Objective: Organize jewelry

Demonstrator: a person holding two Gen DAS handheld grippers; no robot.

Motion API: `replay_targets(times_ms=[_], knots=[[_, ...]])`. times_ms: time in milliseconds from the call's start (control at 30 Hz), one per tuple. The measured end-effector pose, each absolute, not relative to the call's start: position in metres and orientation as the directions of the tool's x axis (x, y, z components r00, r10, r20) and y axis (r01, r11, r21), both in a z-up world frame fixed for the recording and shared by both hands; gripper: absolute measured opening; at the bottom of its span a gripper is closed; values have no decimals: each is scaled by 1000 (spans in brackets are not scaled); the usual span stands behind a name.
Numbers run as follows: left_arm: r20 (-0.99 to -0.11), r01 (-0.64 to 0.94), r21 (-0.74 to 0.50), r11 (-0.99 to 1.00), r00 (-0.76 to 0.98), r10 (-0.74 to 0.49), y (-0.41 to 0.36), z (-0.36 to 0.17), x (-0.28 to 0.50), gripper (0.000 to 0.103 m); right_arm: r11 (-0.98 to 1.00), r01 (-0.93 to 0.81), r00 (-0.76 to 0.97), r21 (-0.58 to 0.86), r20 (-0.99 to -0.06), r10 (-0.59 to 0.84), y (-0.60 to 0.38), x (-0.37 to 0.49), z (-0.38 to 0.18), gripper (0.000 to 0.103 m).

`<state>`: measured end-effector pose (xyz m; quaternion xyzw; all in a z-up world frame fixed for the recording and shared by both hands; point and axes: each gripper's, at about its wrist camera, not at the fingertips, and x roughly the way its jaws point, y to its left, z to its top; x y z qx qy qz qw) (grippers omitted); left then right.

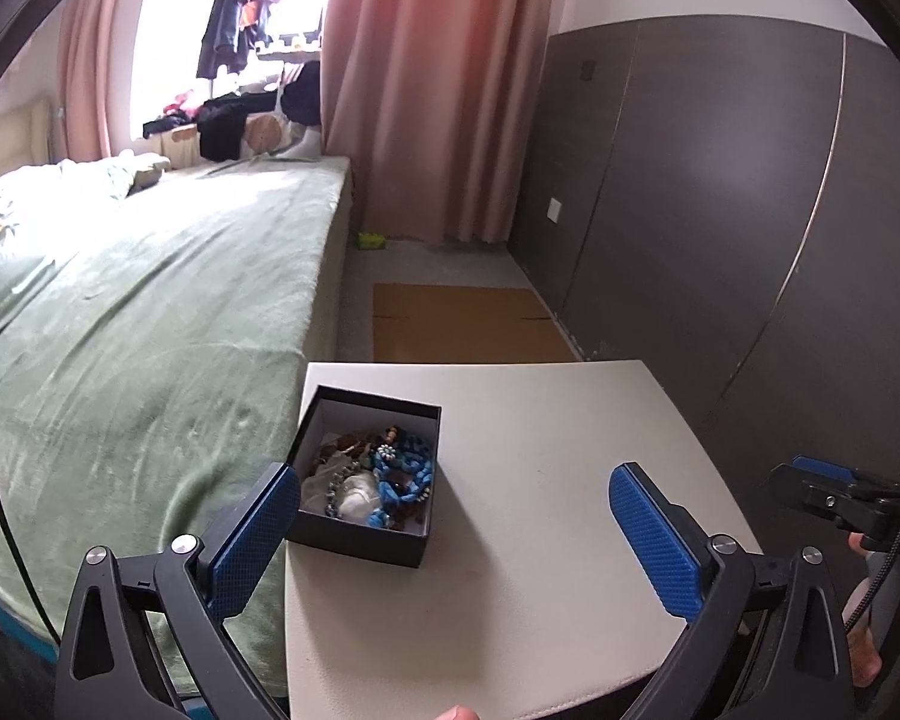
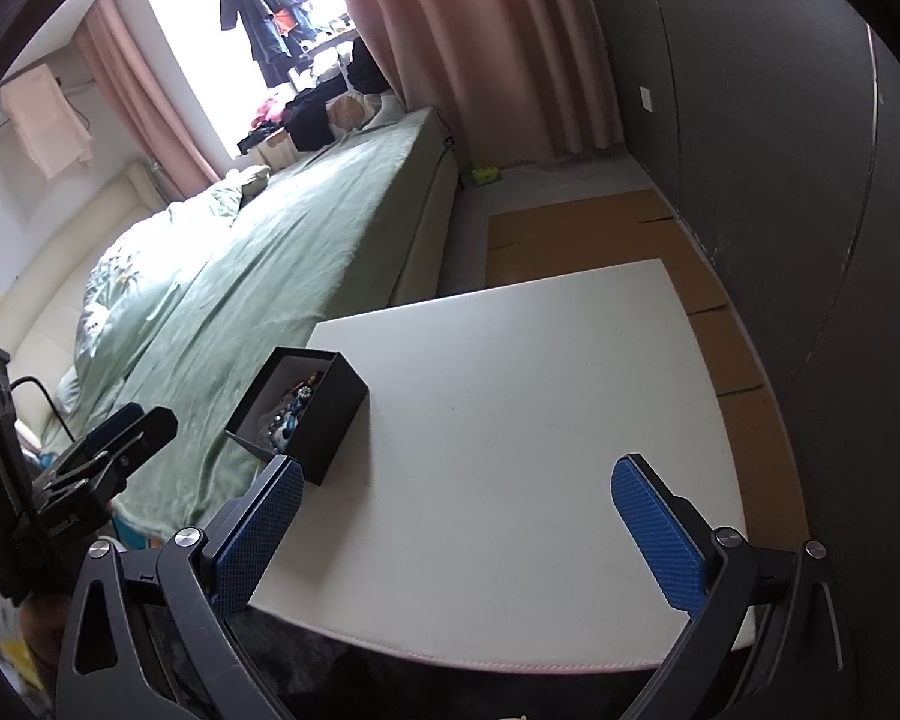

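Observation:
A black open box (image 1: 354, 534) stands near the left edge of a white table (image 1: 540, 450). Inside lies tangled jewelry (image 1: 384, 480): blue beads, brown beads, a small flower piece and a clear bag. My left gripper (image 1: 456, 516) hovers wide open over the table, its left finger beside the box, nothing between its blue pads. In the right wrist view the same box (image 2: 318, 420) sits at the table's (image 2: 540, 390) left side, and my right gripper (image 2: 459, 516) is wide open over bare tabletop, holding nothing. The other gripper shows at each view's edge.
A bed with a green blanket (image 1: 150, 330) runs along the table's left side. A dark panelled wall (image 1: 720, 210) stands to the right. Flattened cardboard (image 1: 468, 324) lies on the floor beyond the table. Pink curtains (image 1: 438, 90) and hanging clothes are at the far window.

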<state>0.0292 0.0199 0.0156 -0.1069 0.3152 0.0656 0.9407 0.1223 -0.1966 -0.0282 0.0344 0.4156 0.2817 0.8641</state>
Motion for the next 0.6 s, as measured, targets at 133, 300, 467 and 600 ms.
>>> replay_targets(times_ms=[133,300,467,600], knots=[[-611,-192,-156,969,790,58,18,15,31,103,846,-450,506,286,-699,505,-199,122,-29,103],[-609,-195,-160,968,791,59,17,15,32,103,847,-447,513,288,-693,507,-202,122,-27,103],[-604,-199,-166,966,795,60,17,15,33,103,847,-456,520,274,-690,504,-200,120,-24,103],[-603,-205,-163,965,795,67,17,15,32,103,844,-461,520,273,-688,506,-200,120,-24,103]])
